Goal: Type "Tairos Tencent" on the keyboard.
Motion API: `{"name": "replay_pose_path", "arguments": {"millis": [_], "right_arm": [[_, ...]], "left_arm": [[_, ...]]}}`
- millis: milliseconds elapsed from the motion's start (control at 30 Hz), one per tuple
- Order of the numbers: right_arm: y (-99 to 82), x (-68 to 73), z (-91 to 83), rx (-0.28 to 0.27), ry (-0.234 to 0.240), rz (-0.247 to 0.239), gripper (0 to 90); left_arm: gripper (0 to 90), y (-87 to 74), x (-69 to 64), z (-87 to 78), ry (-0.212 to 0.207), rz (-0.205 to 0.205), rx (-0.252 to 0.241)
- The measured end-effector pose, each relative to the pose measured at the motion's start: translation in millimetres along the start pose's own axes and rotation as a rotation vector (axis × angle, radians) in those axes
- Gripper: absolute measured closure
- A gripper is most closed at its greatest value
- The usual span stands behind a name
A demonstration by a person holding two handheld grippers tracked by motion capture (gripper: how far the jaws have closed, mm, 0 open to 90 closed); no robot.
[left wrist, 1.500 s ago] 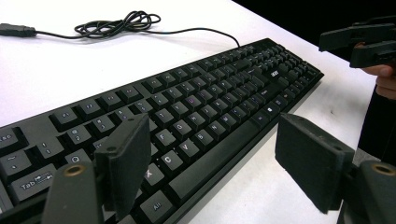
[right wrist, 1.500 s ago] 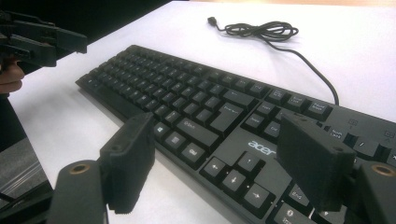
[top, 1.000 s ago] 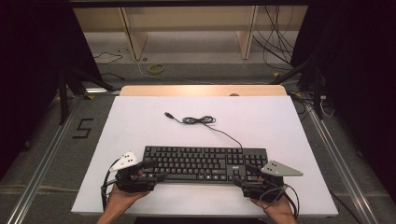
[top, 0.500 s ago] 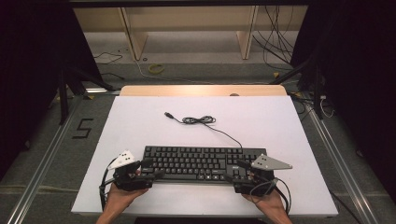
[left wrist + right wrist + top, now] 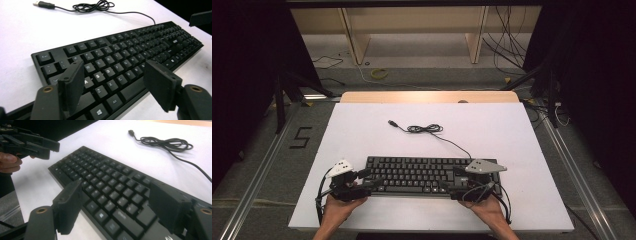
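A black keyboard (image 5: pixel 422 174) lies flat near the front of the white table, and its cable (image 5: pixel 427 129) coils behind it and ends in a USB plug (image 5: pixel 391 122). My left gripper (image 5: pixel 366 179) is at the keyboard's left end. In the left gripper view its jaws (image 5: pixel 115 85) stand wide either side of the keyboard's (image 5: pixel 120 57) front left corner. They have just been closing a little, and the pads are not pressing on it. My right gripper (image 5: pixel 451 186) hovers open over the right end, with keys (image 5: pixel 112 190) between its pads (image 5: pixel 68 205).
The white table top (image 5: pixel 522 135) has a wooden strip along its far edge (image 5: pixel 427 96). Beyond it is grey floor with shelf legs, loose cables and a yellow ring (image 5: pixel 378 73). Metal rails run along both sides of the table.
My right gripper has moved left and forward from beside the keyboard's right end to over its keys. The left gripper has hardly moved. The keyboard lies where it was.
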State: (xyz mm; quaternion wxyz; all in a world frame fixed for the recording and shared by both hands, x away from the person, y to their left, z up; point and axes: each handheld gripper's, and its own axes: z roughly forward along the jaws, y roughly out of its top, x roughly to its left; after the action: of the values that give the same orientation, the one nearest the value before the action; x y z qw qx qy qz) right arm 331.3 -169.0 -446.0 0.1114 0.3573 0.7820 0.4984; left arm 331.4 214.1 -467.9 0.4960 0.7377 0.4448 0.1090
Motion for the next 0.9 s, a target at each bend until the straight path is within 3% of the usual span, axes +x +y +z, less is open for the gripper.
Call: {"name": "replay_pose_path", "arguments": {"millis": [533,900], "right_arm": [[23.0,12.7,42.5,0.047,0.058,-0.026,36.6],[31.7,19.9,70.4,0.107,0.055,-0.028,55.3]], "left_arm": [[51.4,-2.1,5.1,0.4,0.039,-0.011,0.053],[69.4,-3.4,8.6,-0.2,0.052,0.001,0.085]]}}
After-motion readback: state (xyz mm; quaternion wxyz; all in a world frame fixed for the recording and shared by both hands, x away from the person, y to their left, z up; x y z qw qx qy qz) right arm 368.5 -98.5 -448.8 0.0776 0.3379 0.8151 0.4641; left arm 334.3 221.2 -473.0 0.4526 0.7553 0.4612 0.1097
